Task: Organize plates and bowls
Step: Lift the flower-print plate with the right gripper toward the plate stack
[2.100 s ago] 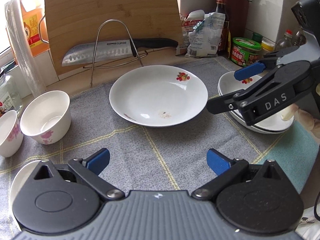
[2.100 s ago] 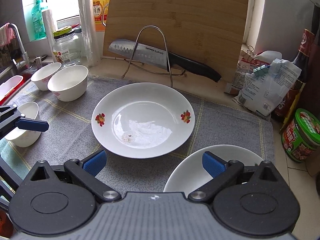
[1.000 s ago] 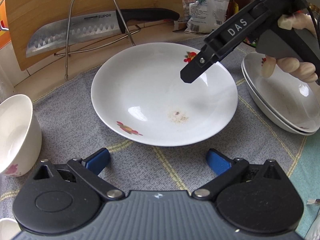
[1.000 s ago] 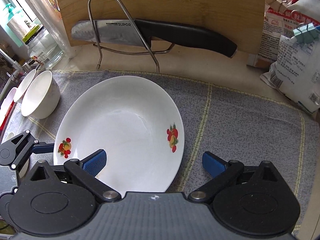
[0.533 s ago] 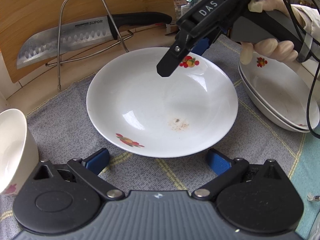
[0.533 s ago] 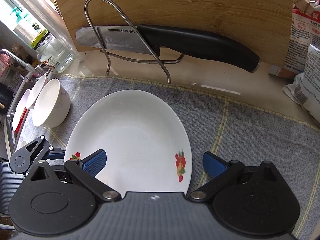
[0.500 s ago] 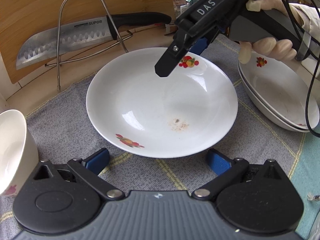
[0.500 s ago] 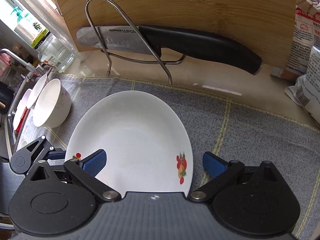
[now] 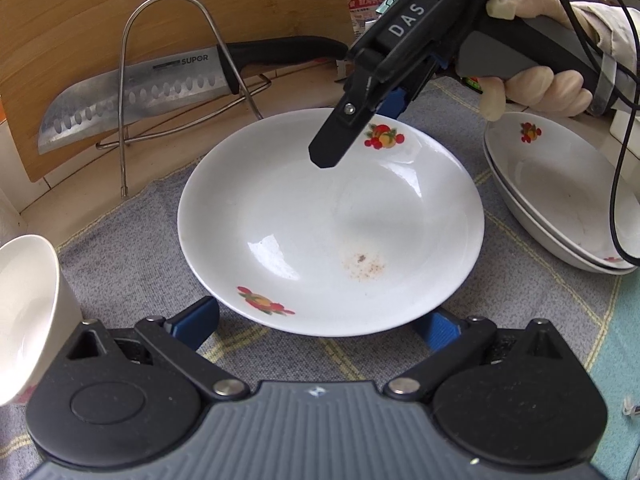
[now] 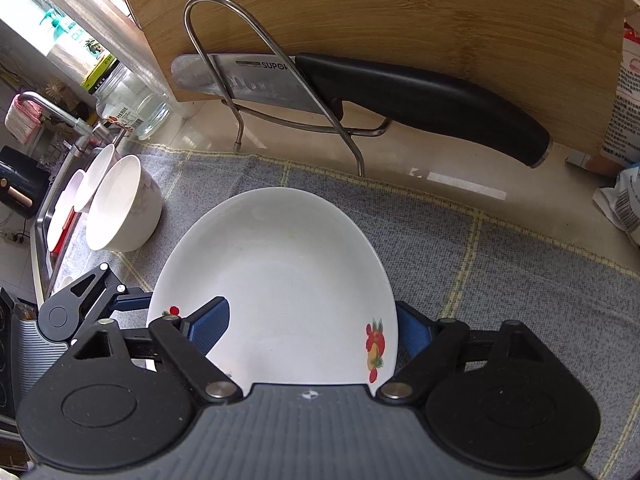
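A white plate with fruit decals (image 9: 320, 220) lies on the grey mat; it also shows in the right wrist view (image 10: 280, 280). My left gripper (image 9: 320, 320) is open at the plate's near rim, a finger on each side. My right gripper (image 10: 308, 324) is open and straddles the plate's far right rim by a decal, one finger over the inside and one outside; it shows in the left wrist view (image 9: 360, 120). Two stacked white plates (image 9: 560, 192) sit to the right. White bowls (image 10: 120, 208) stand to the left.
A knife (image 9: 160, 88) rests in a wire stand (image 9: 172, 60) against a wooden cutting board (image 10: 400, 8) at the back. Packets (image 10: 624, 120) stand at the back right. A glass jar (image 10: 132, 108) and a sink with faucet (image 10: 60, 112) are at the left.
My right gripper has come lower and closer over the plate's far rim, its fingers now on either side of it. My left gripper has moved up to the near rim.
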`<state>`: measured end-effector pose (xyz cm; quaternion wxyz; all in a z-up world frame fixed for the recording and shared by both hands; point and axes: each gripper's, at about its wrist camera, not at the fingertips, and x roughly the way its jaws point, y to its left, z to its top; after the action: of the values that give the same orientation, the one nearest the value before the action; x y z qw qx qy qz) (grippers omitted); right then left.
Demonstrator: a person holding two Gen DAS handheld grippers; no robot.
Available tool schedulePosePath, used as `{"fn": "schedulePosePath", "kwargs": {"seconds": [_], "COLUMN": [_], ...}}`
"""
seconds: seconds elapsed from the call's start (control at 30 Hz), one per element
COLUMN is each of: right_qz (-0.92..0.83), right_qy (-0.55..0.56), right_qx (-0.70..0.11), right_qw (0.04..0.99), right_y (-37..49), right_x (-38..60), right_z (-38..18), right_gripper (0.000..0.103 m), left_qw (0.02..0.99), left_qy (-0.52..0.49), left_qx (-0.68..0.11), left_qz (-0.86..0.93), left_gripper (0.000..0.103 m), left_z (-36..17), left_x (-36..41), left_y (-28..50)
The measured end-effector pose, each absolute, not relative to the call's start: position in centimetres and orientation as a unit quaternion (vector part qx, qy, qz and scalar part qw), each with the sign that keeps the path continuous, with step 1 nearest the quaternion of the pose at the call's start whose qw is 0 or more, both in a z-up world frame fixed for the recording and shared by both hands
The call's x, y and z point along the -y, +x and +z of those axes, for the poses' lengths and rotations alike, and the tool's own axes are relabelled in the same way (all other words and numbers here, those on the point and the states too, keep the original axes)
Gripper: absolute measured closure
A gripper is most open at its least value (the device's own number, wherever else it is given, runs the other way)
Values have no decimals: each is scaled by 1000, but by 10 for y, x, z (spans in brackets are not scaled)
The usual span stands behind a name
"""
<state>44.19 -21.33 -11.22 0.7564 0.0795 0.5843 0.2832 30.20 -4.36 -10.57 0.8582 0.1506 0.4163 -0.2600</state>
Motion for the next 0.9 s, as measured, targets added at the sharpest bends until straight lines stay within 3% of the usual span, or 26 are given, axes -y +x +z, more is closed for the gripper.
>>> {"fn": "schedulePosePath", "kwargs": {"seconds": [0.3, 0.9], "right_qz": [283, 283], "right_qy": [75, 42], "right_qx": [-590, -583], "right_qw": [753, 761], "right_y": [444, 440], "right_x": [215, 206], "right_z": [-111, -110], "right_gripper": [24, 24], "left_qw": [860, 864], "left_qy": [155, 155], "left_qx": [-408, -402], "left_qz": [-265, -261], "left_gripper": [3, 3], "left_z": [-105, -107], "left_x": [49, 48], "left_y": [301, 300]}}
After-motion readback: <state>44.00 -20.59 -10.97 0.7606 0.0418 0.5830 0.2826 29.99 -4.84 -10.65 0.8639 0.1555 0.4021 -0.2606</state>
